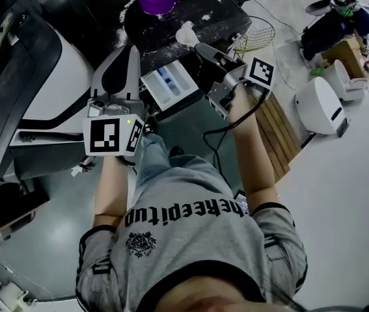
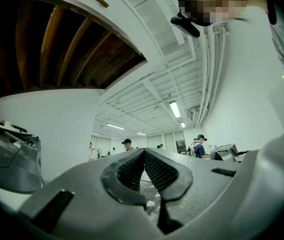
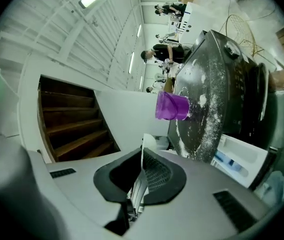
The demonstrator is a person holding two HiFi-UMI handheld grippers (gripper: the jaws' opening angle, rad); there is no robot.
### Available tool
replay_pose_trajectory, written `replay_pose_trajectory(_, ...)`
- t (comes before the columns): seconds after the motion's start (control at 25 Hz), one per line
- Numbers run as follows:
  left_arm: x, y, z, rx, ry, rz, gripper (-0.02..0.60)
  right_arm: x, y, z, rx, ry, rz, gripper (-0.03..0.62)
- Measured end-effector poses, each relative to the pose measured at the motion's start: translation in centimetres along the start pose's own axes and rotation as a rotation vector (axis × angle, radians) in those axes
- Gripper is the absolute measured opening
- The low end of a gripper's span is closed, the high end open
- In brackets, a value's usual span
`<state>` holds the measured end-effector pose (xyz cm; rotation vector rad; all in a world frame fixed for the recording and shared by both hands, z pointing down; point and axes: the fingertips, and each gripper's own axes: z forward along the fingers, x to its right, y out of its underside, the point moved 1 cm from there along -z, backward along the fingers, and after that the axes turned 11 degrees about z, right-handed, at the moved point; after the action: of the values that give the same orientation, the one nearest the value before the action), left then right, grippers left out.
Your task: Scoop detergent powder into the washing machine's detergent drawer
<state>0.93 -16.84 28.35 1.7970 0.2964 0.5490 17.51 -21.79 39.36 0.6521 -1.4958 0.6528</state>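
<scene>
A wooden staircase (image 3: 74, 129) stands by white walls (image 2: 66, 129); strip lights (image 2: 175, 109) line the ceiling (image 2: 147, 86).

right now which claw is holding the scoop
The right claw: the white scoop is clamped between its jaws. The left claw is shut with nothing in it.

Right gripper (image 3: 142, 170), at 6 o'clock, jaws clamped on the handle of a white scoop (image 3: 148, 143). Near centre toward 3 o'clock, a purple tub (image 3: 172, 106) sits on the powder-dusted washer (image 3: 209, 91); its drawer (image 3: 242, 156) stands open at 4 o'clock. Wooden stairs (image 3: 71, 121) at 9 o'clock.
</scene>
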Motion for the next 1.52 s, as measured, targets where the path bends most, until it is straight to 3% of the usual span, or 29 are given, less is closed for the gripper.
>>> replay_pose_trajectory(0.64, 0.3, 0.5, -2.8, -0.041, -0.039, 0.042, 0.003, 7.4, 3.9, -1.2, -0.060, 0.071, 0.078, 0.008)
replay_pose_trajectory(1.2, -2.4, 1.6, -5.6, -0.070, -0.051, 0.031, 0.003, 13.9, 7.6, -0.4, -0.073, 0.229, -0.002, 0.008)
replay_pose_trajectory(1.52, -3.8, 1.3, -7.8, -0.079, -0.052, 0.019, 0.003, 15.7, 9.1, -0.9, -0.052, 0.341, -0.103, 0.008)
